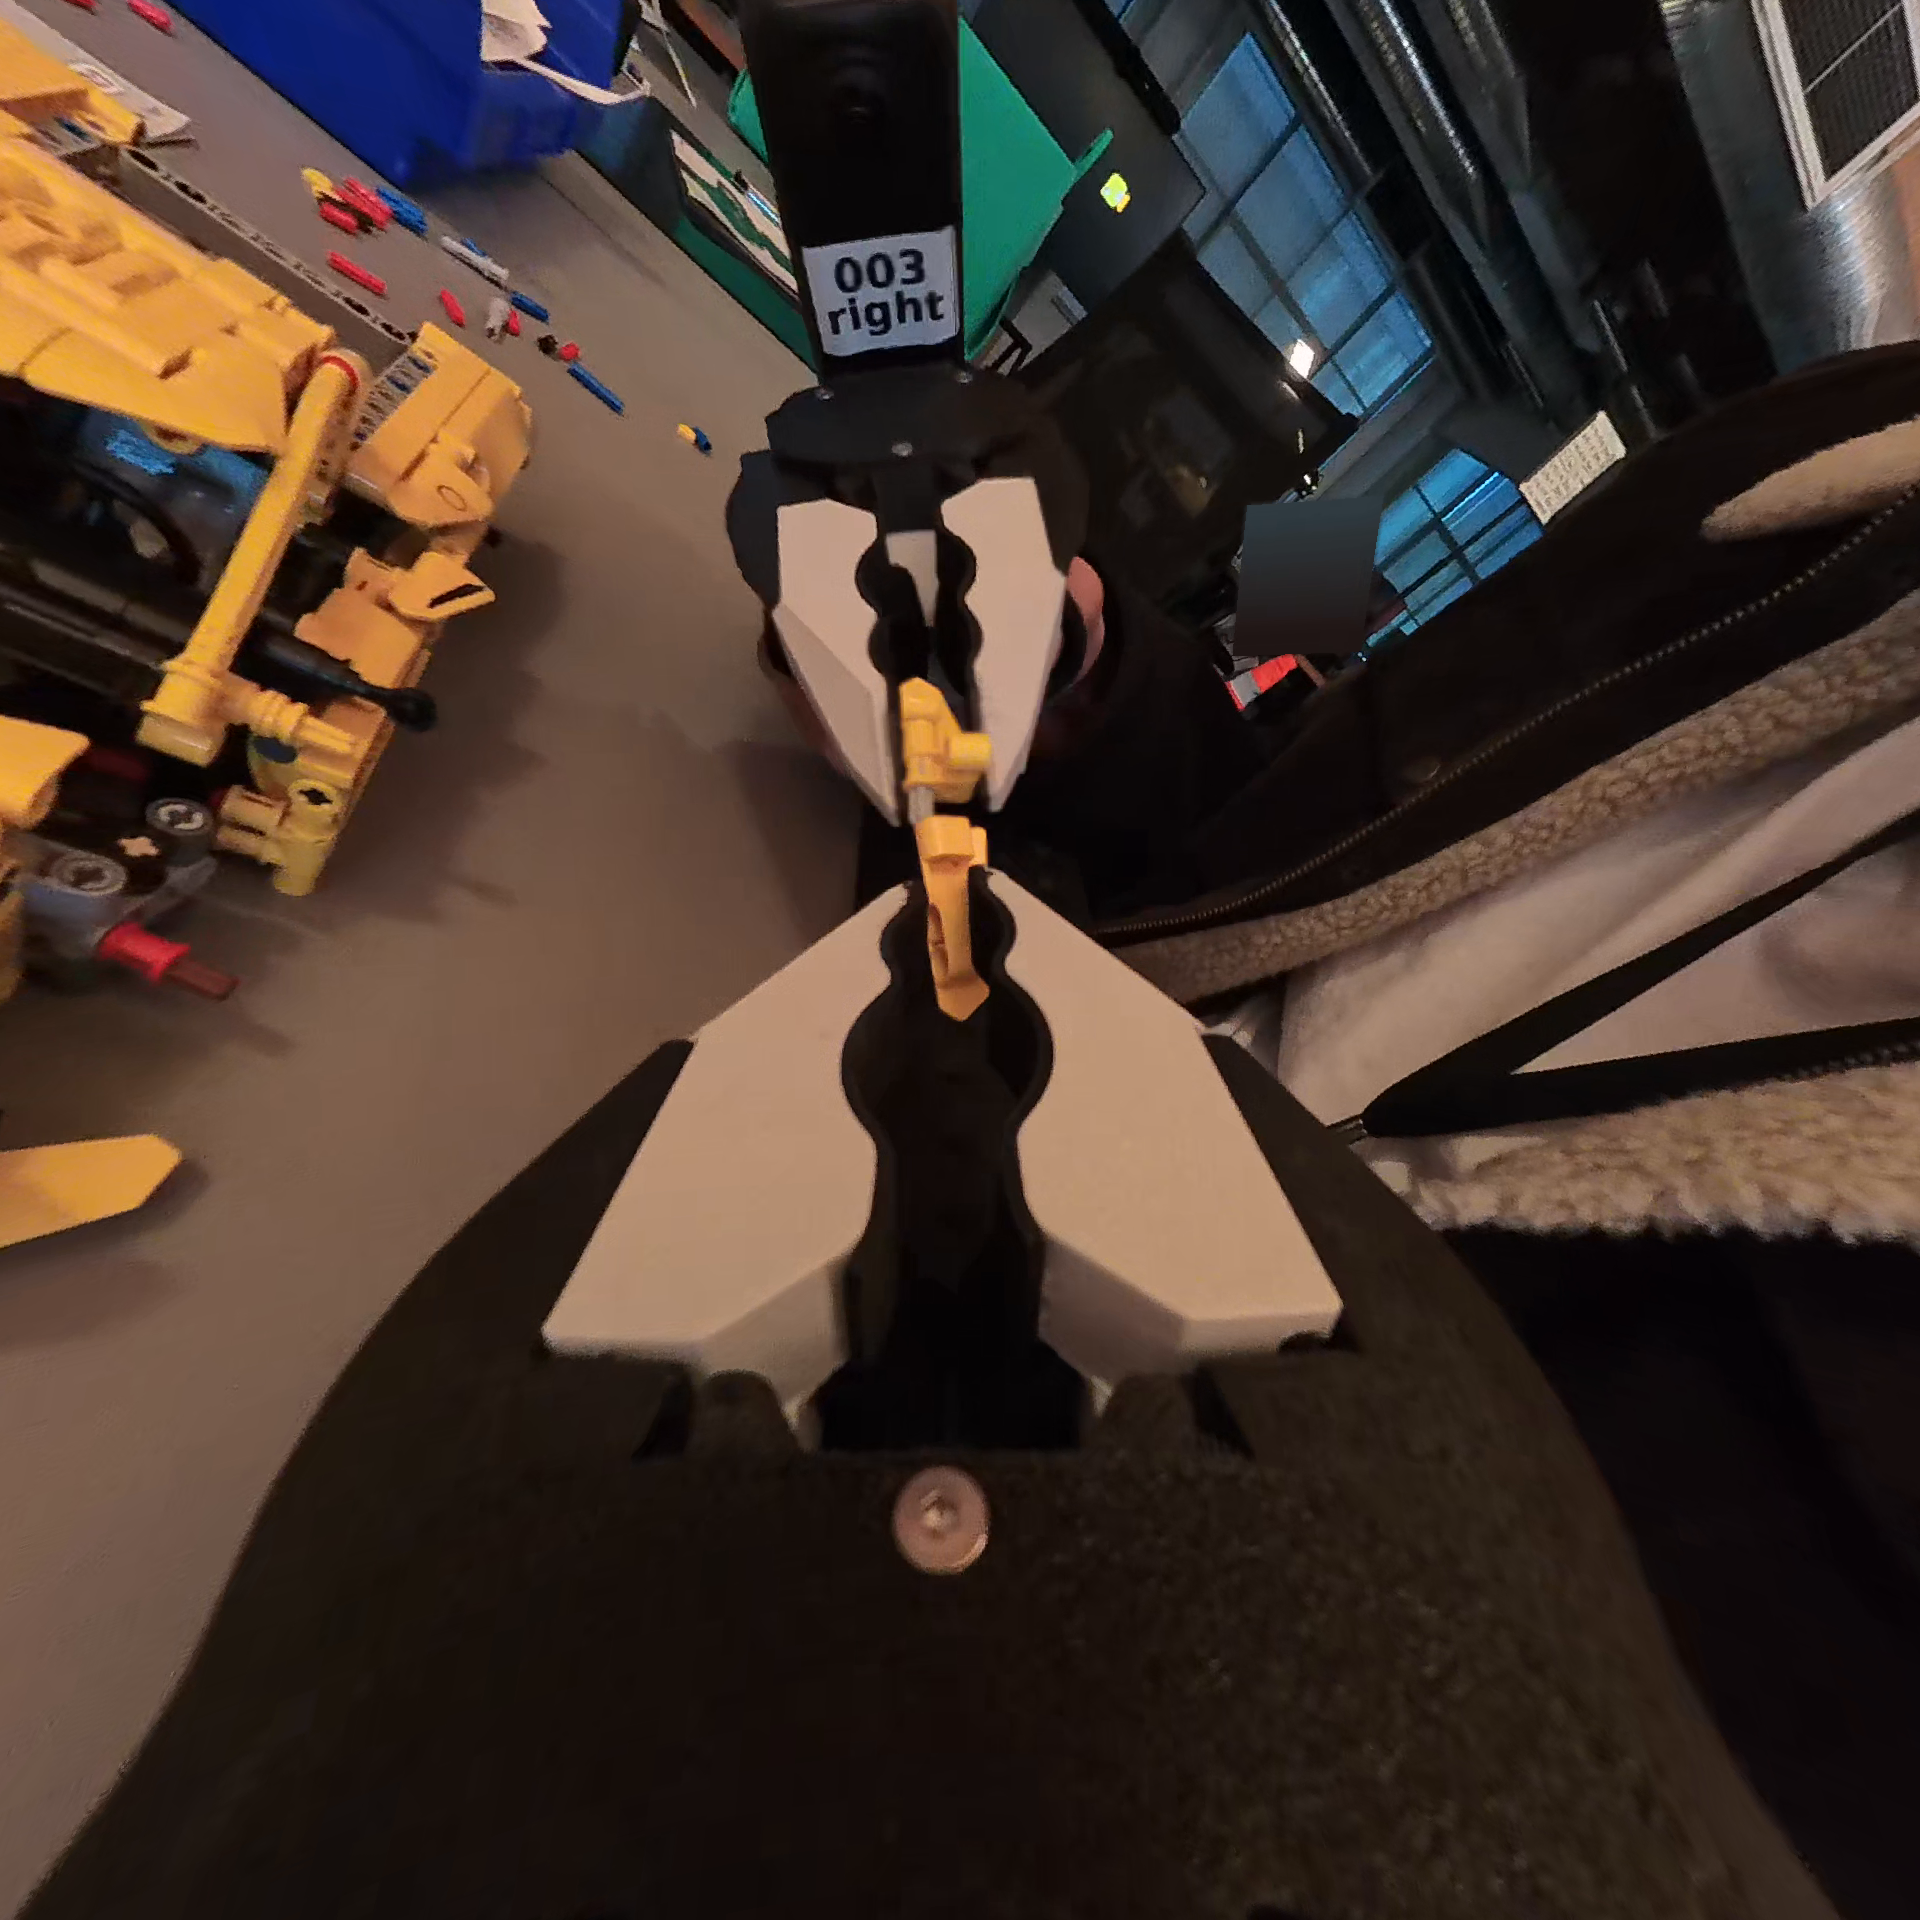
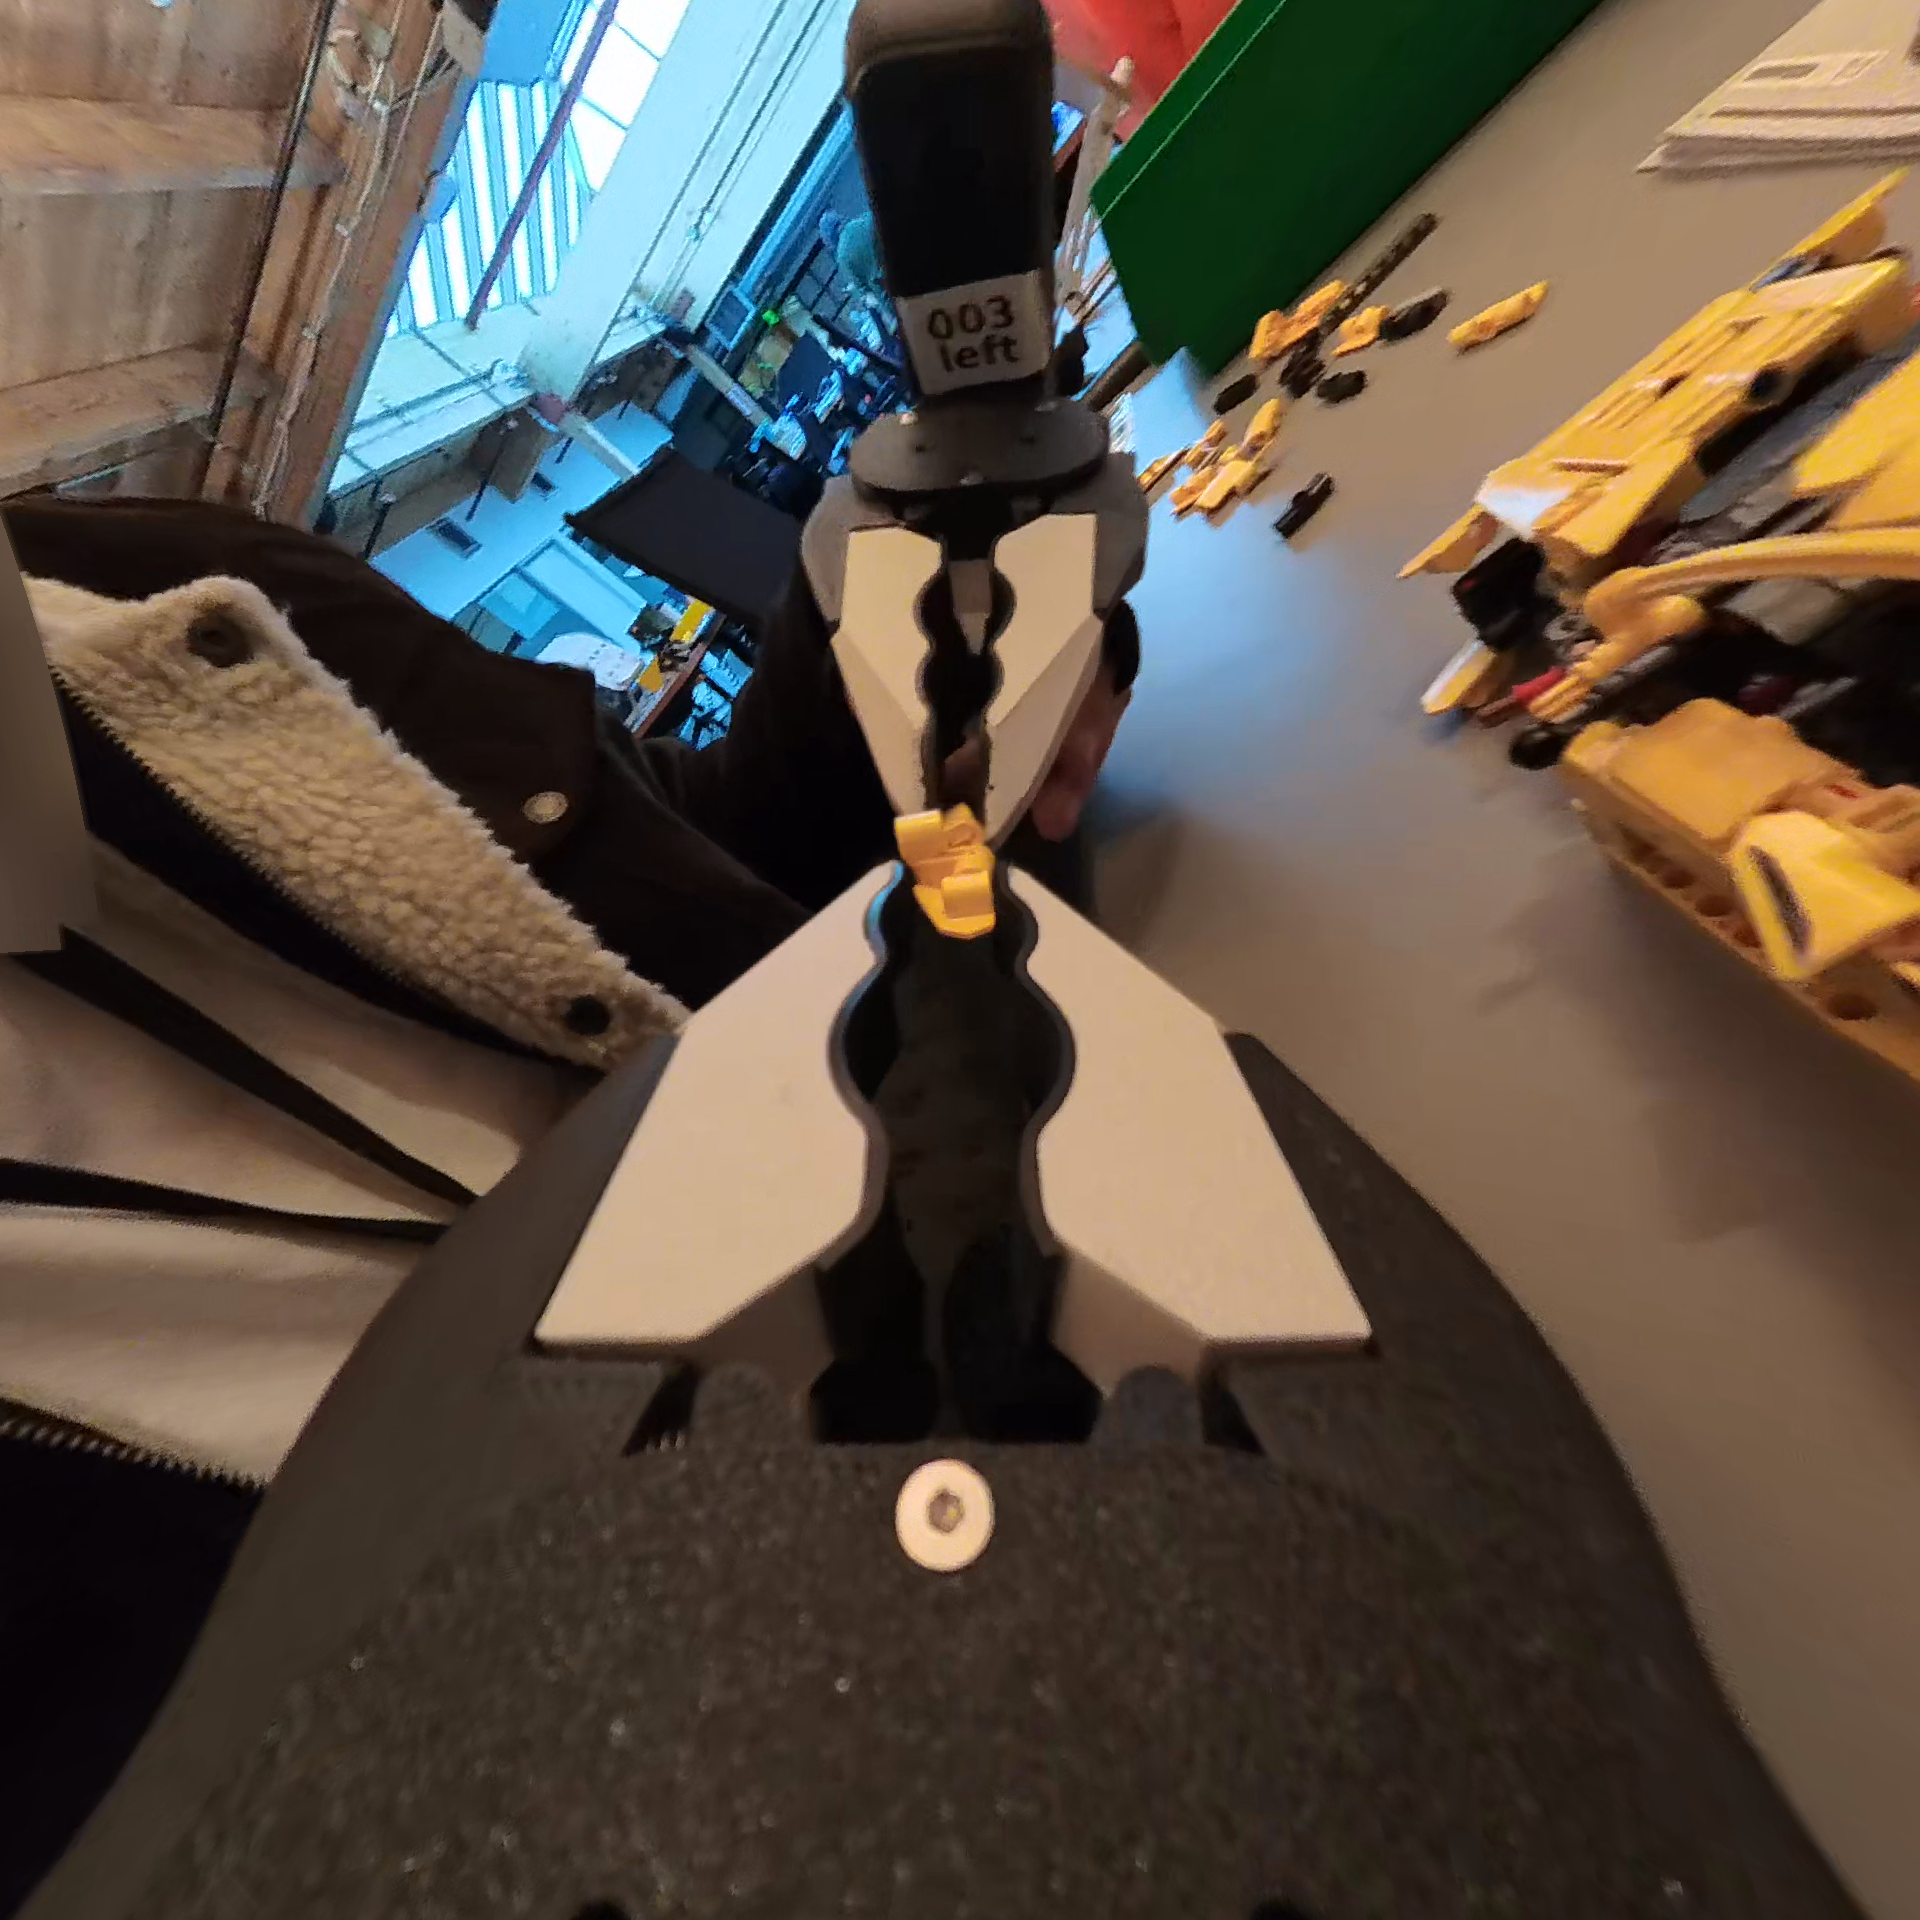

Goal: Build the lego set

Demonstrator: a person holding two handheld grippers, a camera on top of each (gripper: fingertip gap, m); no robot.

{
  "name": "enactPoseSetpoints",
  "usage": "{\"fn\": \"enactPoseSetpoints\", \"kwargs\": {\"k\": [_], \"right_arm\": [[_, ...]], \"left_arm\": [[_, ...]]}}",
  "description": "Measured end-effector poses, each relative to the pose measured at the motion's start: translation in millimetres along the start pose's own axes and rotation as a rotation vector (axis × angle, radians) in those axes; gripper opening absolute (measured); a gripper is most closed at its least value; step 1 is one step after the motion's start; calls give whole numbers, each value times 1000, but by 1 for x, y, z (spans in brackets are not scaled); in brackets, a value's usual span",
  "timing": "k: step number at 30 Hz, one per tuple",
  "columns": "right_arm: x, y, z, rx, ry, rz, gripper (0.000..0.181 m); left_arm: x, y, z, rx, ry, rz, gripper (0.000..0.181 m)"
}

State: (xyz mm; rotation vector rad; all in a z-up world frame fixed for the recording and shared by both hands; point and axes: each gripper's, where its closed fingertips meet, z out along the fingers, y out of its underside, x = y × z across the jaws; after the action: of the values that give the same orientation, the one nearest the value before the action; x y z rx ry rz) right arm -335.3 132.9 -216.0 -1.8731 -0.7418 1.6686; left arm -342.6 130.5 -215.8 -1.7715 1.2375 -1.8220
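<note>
Both tools clenched—left tool (image 1: pixel 951 894) on yellow piece (image 1: pixel 951 914) (half hidden), right tool (image 2: pixel 951 883) on yellow connector (image 2: pixel 951 894).

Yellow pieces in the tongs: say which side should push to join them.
Probably right. The right tongs grip a yellow connector whose grey pin tip points at the yellow piece clamped in the left tongs. They sit nearly aligned, a small gap apart, so left can just brace.

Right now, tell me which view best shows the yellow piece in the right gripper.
Left wrist view: the right gripper faces the camera, its yellow piece seen whole with a grey pin. Right wrist view shows that piece foreshortened, overlapping the other piece.
</note>
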Motion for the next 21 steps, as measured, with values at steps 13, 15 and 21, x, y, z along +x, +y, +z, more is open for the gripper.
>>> {"fn": "enactPoseSetpoints", "kwargs": {"k": [13, 15, 21], "right_arm": [[-16, 6, 5, -48, -43, -87, 14], [-20, 4, 2, -36, -62, -83, 14], [-19, 6, 4, -47, -58, -85, 15]], "left_arm": [[17, 9, 4, -56, 96, 38, 7], [17, 8, 3, -46, 98, 33, 7], [16, 6, 2, -36, 101, 27, 7]]}}
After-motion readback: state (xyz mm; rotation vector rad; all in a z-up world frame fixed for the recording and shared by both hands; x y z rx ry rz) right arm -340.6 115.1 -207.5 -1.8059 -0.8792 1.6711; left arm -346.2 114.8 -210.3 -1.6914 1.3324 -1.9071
